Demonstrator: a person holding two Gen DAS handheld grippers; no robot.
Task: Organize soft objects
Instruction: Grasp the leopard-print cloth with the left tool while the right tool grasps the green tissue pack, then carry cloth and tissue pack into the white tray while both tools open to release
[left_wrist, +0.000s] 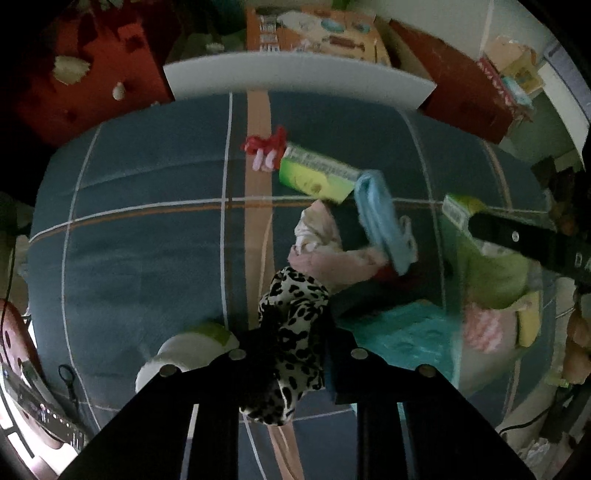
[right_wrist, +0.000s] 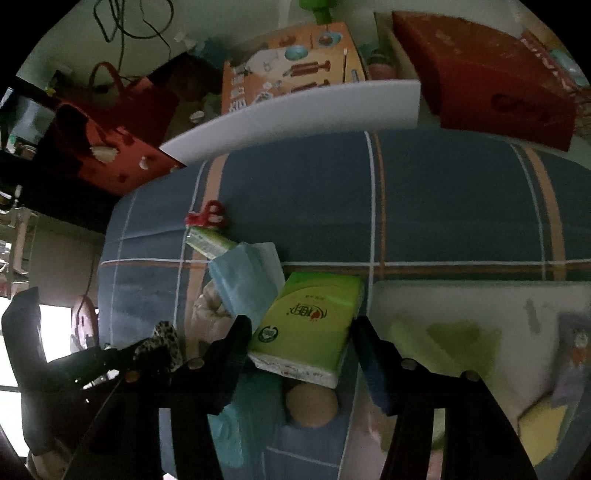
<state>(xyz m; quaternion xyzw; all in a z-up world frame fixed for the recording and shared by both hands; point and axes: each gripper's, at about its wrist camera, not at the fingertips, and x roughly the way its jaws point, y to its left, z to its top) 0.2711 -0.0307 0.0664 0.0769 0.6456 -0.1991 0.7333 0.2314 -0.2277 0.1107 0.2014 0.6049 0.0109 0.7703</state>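
Observation:
My left gripper (left_wrist: 293, 332) is shut on a leopard-print cloth (left_wrist: 291, 332) and holds it over the blue plaid bed cover (left_wrist: 147, 240). My right gripper (right_wrist: 301, 332) holds a green tissue pack (right_wrist: 310, 325) between its fingers, above the bed. A light blue cloth (left_wrist: 384, 221) lies against a second green tissue pack (left_wrist: 317, 173); the blue cloth also shows in the right wrist view (right_wrist: 247, 280). A pink and cream soft pile (left_wrist: 325, 247) lies beside it. A red and pink bow item (left_wrist: 266, 147) lies further back.
A teal mat (left_wrist: 410, 339) and a green and pink soft toy (left_wrist: 495, 291) lie at the right. A white and green object (left_wrist: 188, 350) sits near my left gripper. A white board (left_wrist: 295, 77), red boxes (left_wrist: 458, 88) and an orange carton (left_wrist: 317, 33) stand behind the bed.

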